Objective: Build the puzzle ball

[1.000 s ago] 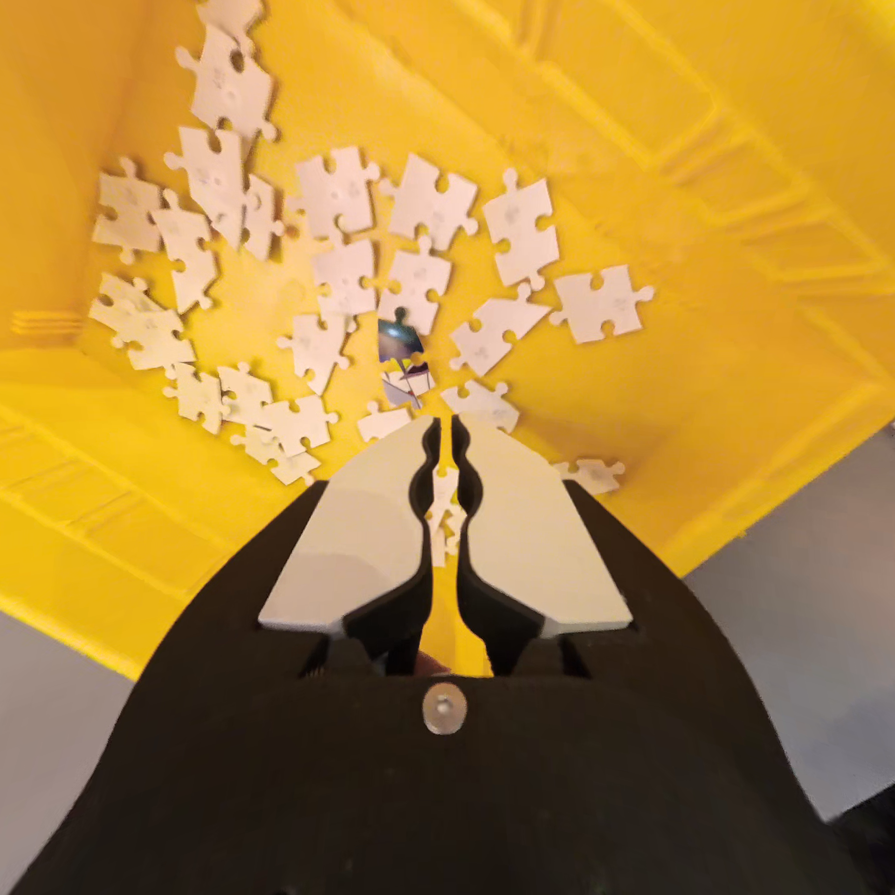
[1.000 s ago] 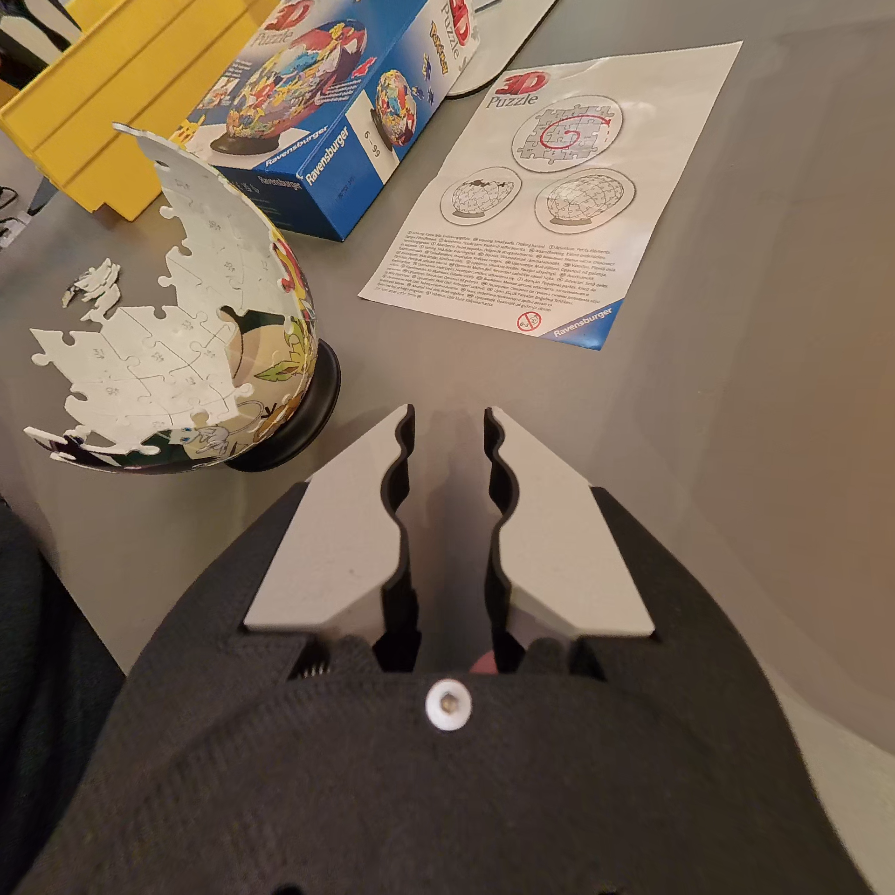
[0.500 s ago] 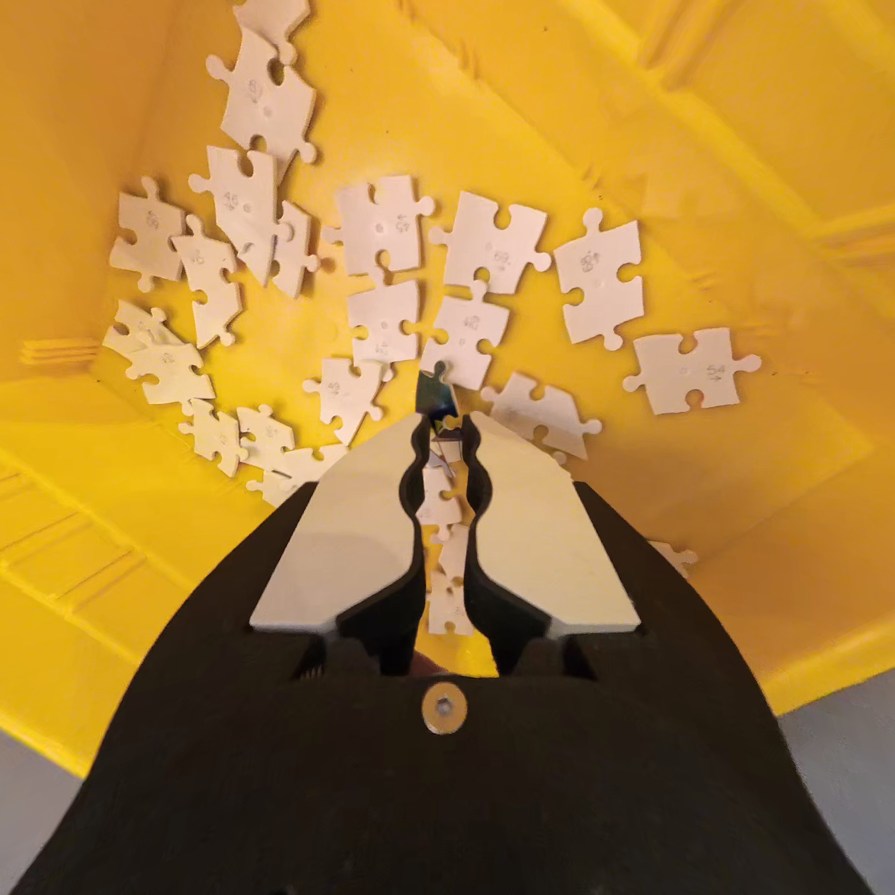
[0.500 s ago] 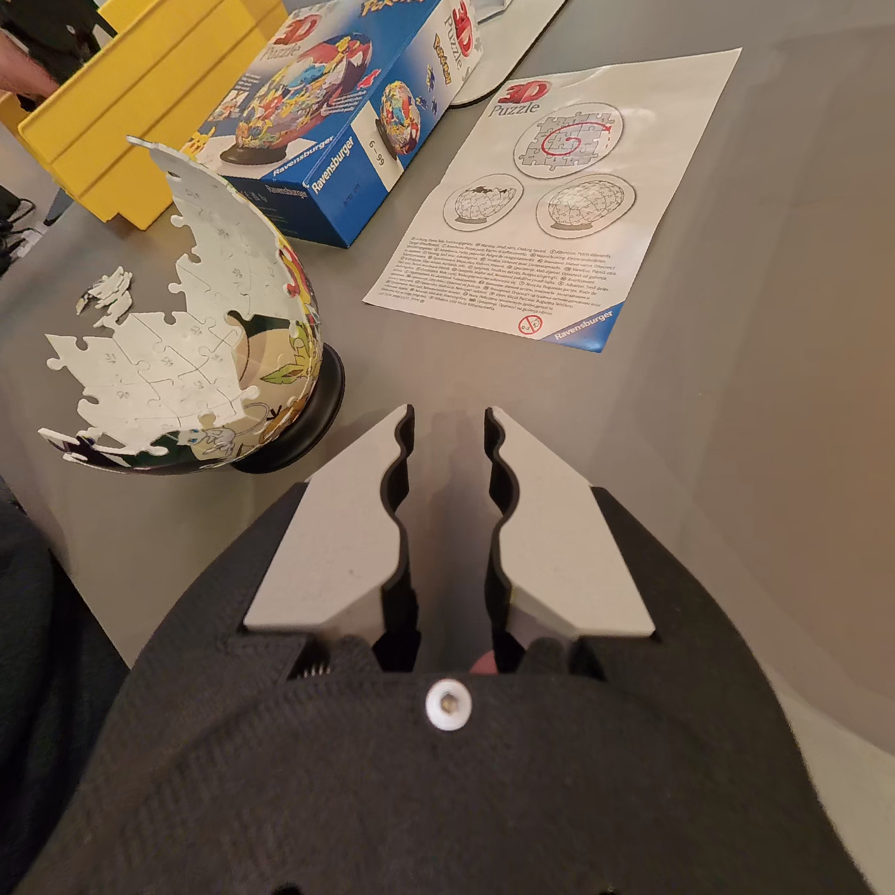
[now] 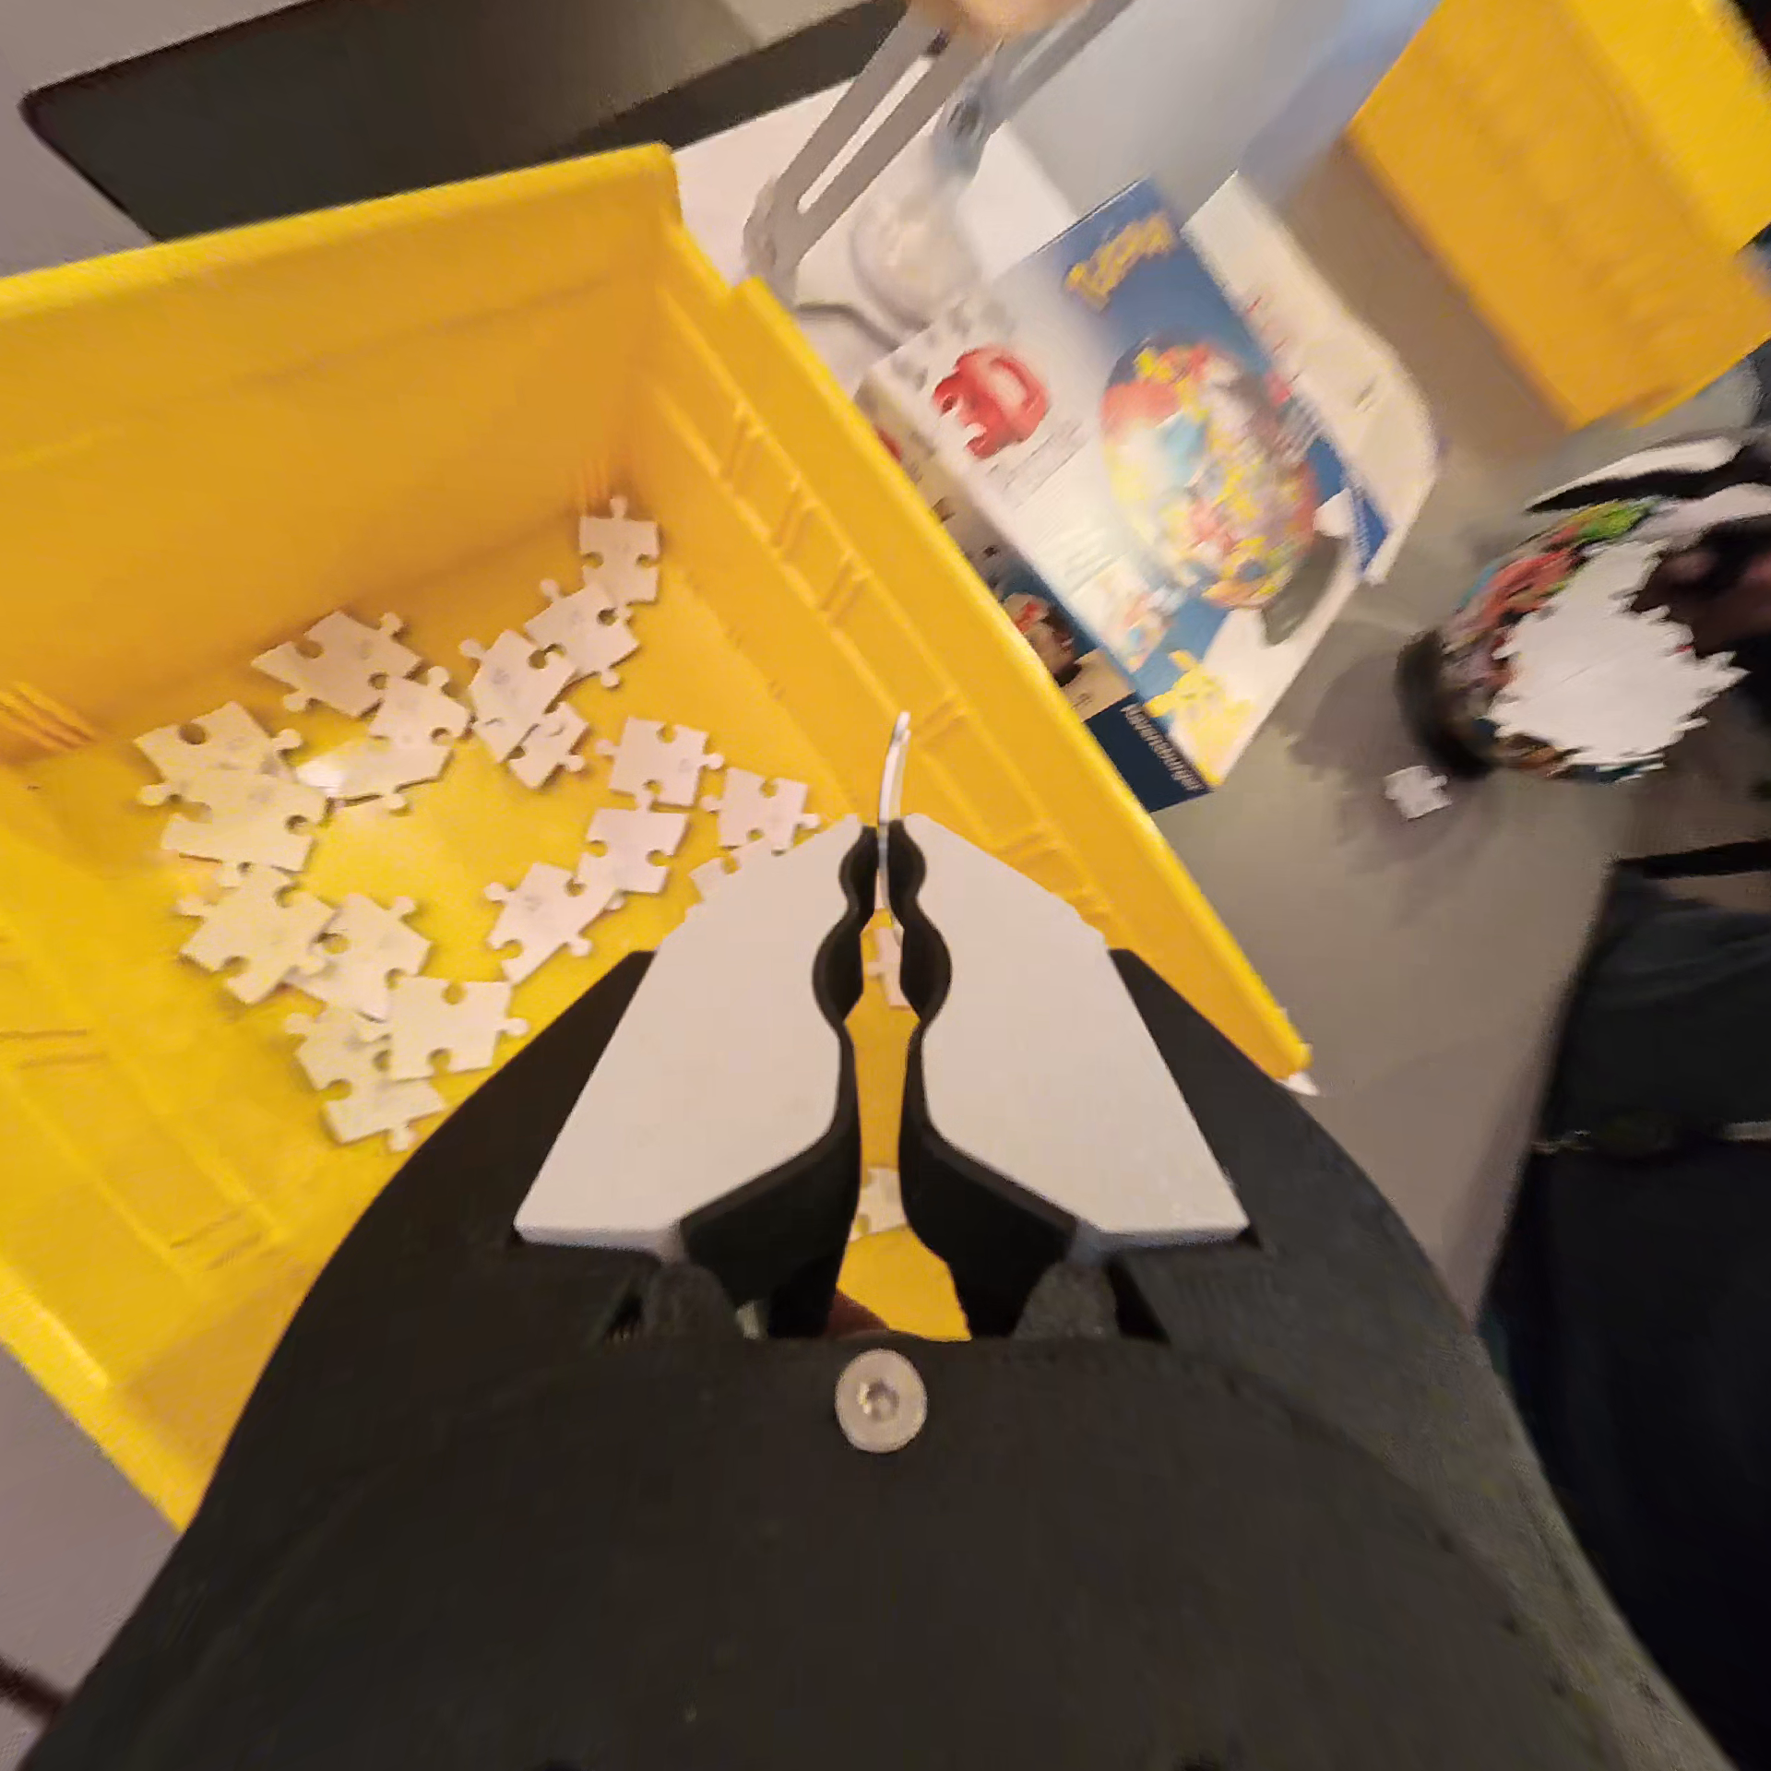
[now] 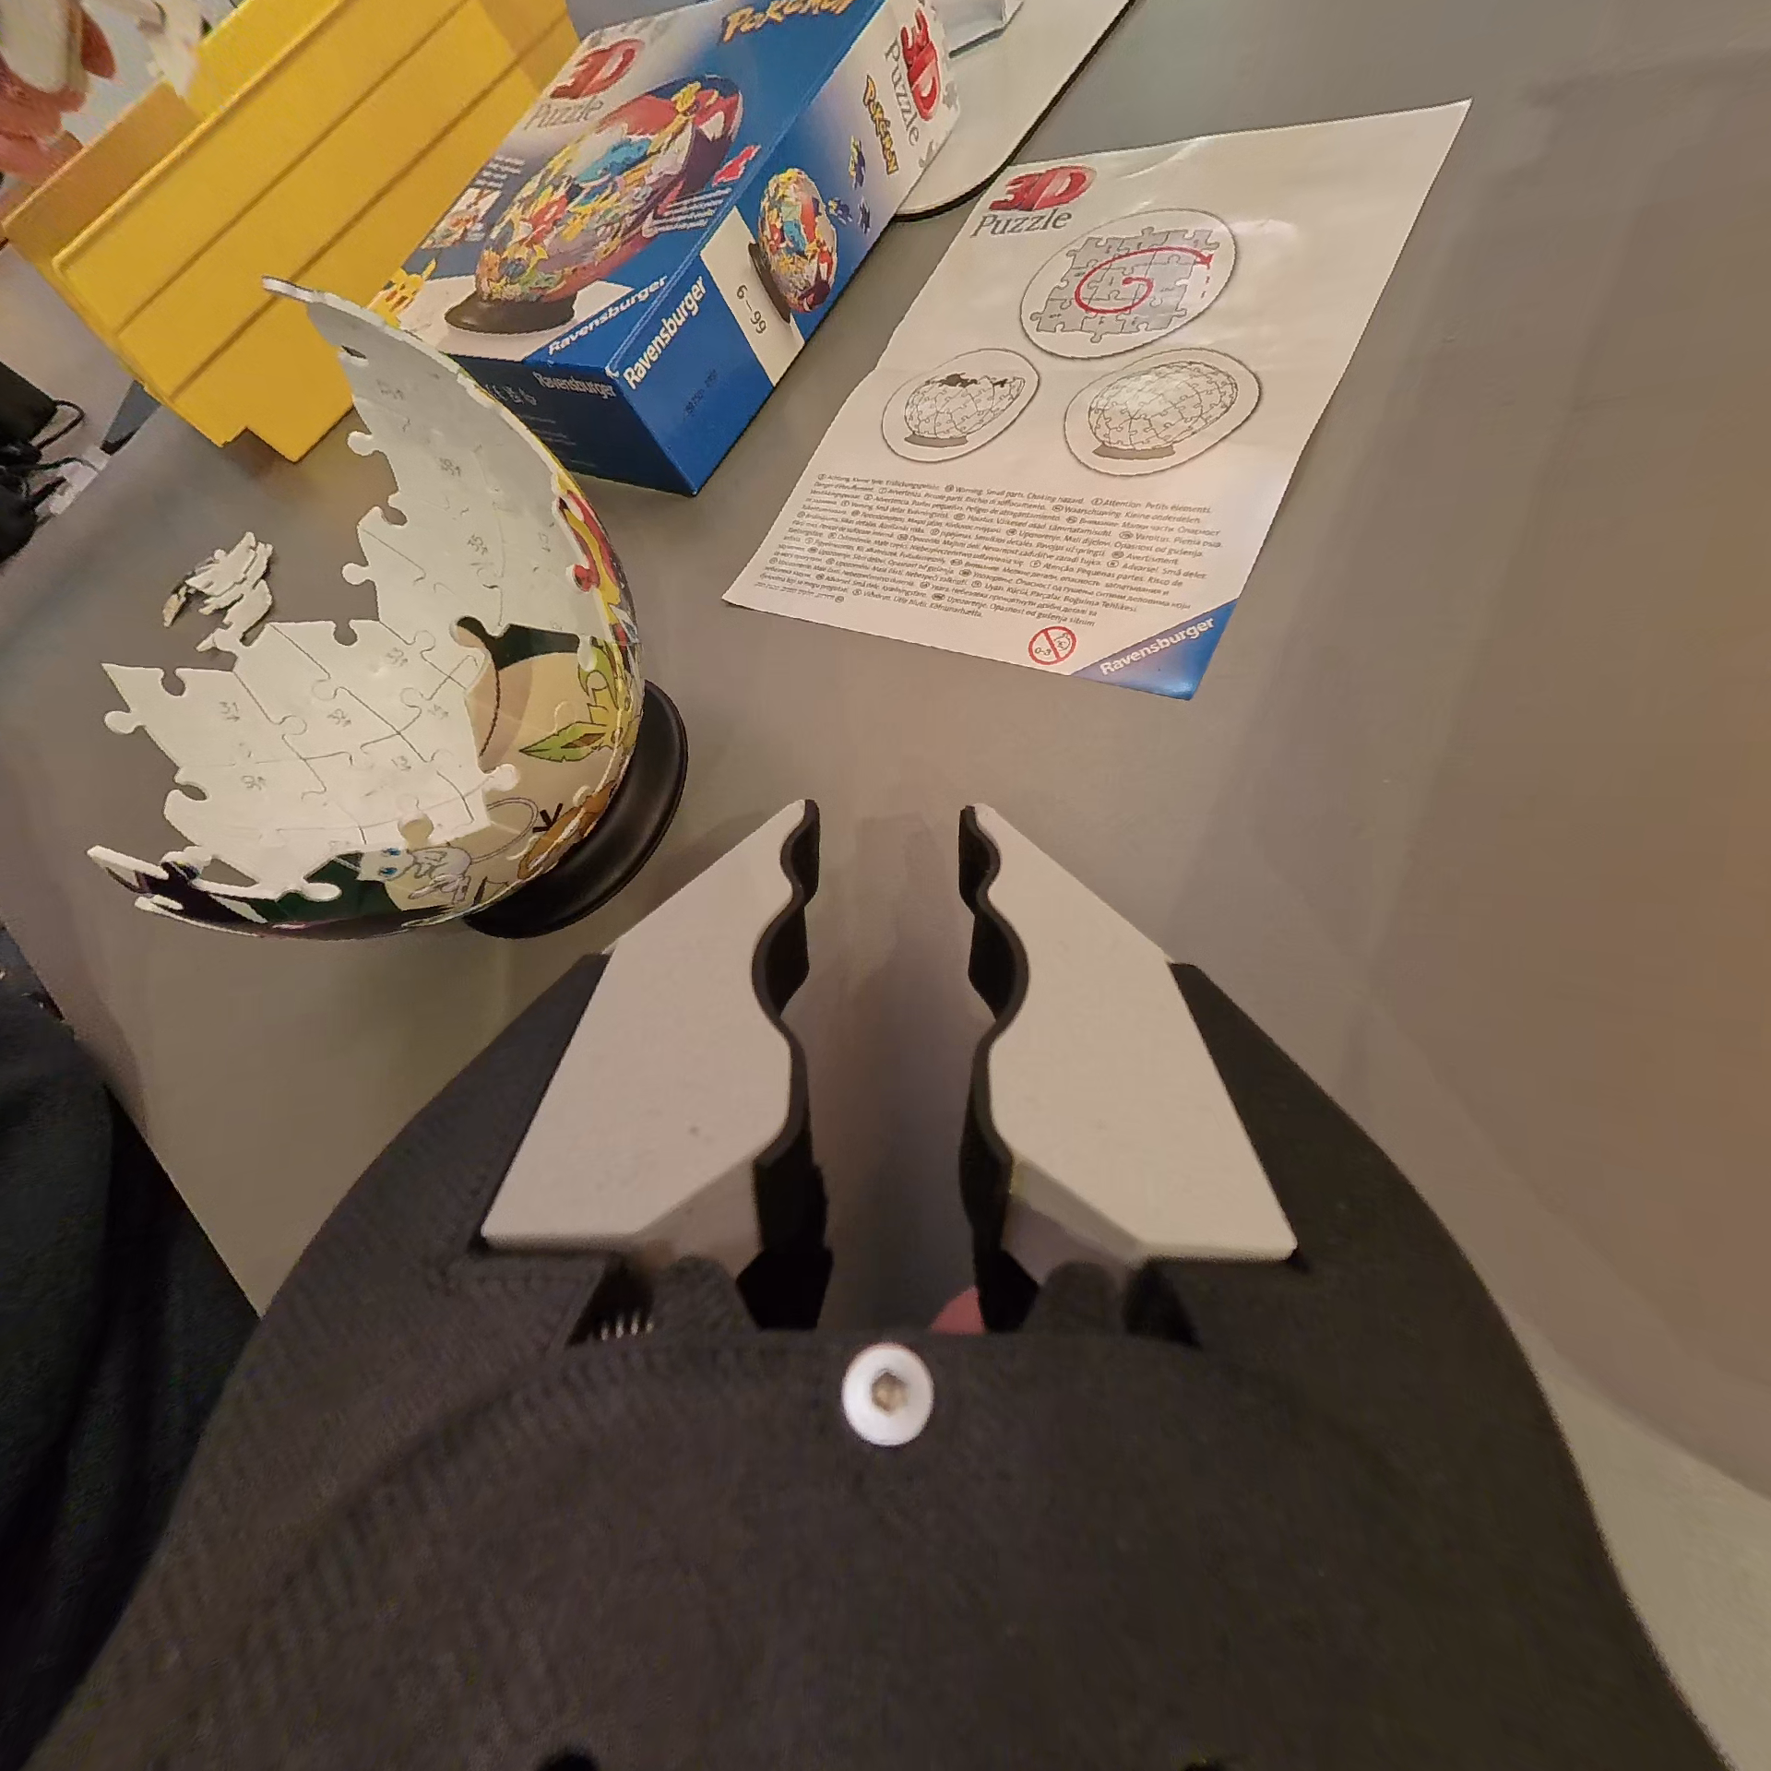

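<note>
Above the bin (image 5: 402, 316), a piece (image 5: 896, 776) is pinched edge-on by only the left gripper (image 5: 889, 832) tips and could be dropped if jolted, while the right gripper (image 6: 888, 822) is held agape and empty.

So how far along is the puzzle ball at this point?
Roughly the lower part is done: the ball sits on its black stand, its shell open and jagged at the top. In hand: the left gripper pinches one piece edge-on above the yellow bin. The right gripper is open and empty. Left: many loose pieces in the bin.
</note>
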Motion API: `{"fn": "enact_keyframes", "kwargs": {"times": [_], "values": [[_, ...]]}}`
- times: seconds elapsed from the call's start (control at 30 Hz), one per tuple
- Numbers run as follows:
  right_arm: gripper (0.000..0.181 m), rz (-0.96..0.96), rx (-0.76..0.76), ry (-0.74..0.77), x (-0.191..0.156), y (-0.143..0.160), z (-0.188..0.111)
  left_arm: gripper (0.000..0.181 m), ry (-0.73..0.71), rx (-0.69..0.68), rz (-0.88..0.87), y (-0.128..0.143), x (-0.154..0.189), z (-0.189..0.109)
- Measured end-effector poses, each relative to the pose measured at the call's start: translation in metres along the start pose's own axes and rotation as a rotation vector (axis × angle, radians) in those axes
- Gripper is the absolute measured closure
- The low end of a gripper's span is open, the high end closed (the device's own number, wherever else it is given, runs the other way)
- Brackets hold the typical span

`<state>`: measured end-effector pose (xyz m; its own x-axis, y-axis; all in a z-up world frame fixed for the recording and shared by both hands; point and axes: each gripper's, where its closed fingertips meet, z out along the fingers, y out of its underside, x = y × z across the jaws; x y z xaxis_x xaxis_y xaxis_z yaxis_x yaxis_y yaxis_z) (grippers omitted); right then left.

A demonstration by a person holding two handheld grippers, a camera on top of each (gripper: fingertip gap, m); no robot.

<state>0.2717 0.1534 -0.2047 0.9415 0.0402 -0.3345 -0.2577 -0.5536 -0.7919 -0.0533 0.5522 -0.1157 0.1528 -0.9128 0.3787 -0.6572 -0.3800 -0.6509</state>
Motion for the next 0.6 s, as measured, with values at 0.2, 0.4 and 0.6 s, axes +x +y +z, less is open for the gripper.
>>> {"fn": "enact_keyframes", "kwargs": {"times": [0.2, 0.4, 0.6], "values": [[0.153, -0.005, 0.001, -0.001, -0.001, 0.0, 0.0, 0.179, 0.096, 0.076, -0.052, -0.003, 0.022, -0.013], [0.153, -0.004, 0.003, -0.003, -0.001, 0.0, 0.0, 0.179, 0.193, -0.041, 0.133, 0.038, 0.086, -0.018], [0.153, -0.008, -0.004, -0.006, -0.001, 0.0, 0.0, 0.179, 0.236, -0.31, 0.304, 0.14, 0.157, 0.046]]}}
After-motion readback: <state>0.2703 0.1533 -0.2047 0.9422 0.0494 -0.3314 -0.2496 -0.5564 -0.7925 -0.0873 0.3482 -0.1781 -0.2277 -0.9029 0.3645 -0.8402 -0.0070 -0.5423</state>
